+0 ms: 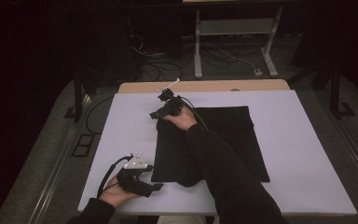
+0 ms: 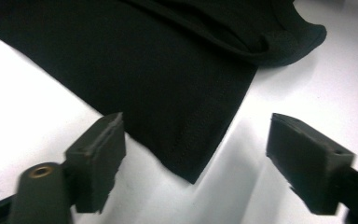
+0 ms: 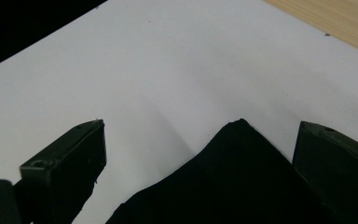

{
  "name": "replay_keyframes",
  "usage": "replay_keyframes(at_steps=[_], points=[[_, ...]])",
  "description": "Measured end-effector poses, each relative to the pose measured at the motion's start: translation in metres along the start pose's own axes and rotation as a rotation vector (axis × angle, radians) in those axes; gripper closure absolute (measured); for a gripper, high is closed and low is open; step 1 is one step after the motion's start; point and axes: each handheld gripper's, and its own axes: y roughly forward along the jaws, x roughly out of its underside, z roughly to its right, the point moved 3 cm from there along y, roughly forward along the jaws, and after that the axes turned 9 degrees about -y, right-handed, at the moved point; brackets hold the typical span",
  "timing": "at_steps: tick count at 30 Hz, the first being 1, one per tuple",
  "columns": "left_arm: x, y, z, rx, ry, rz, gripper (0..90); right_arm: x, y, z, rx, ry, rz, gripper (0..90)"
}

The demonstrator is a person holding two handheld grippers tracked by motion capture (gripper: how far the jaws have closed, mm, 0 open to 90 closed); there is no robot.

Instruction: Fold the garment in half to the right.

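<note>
Black cloth: a flat, dark woven fabric rectangle lies on the middle of the table, folded over on itself, with a rounded fold bulging past its near edge.
White table cover: a smooth pale sheet spreads under the cloth and reaches past it on every side.
Wooden tabletop: a light wood strip shows along the far edge, beyond the white cover.
Left gripper: the black two-jaw tool sits at the near left, low over the white cover, aimed right at the cloth's near left corner.
Left gripper jaws: spread apart; the left gripper view shows the pointed cloth corner lying between the two pads, with neither pad touching it.
Left hand: it grasps the tool from the near edge, a dark sleeve behind it and a cable looping off to the left.
Right gripper: the second black two-jaw tool is at the far left corner of the cloth, pointing left and down.
Right gripper jaws: wide apart; the right gripper view shows the cloth corner between the pads, clear of both.
Right hand: it reaches across the cloth, its dark-sleeved forearm lying over the fabric.
Floor beyond: cables and a pale metal frame stand past the far side.
</note>
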Motion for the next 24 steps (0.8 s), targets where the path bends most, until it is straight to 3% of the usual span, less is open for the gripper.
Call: replay_keyframes(at_steps=[12,13,20,22,24], points=[[-0.002,0.001,-0.004,-0.056,0.018,0.029,47.0,-0.001,0.003,0.006,0.040,0.028,0.004,8.8],[-0.003,0.002,-0.004,-0.053,0.004,0.039,48.9,-0.001,0.004,0.007,0.041,0.032,0.007,10.1],[-0.007,0.005,-0.003,-0.061,0.007,0.028,63.7,0.000,0.013,0.007,0.068,0.057,-0.015,14.3],[-0.008,0.005,-0.002,-0.059,0.029,0.015,67.5,0.001,0.016,0.007,0.082,0.053,-0.027,16.3],[-0.009,0.006,-0.001,-0.059,0.019,0.022,70.1,0.002,0.018,0.008,0.094,0.060,-0.033,19.9]])
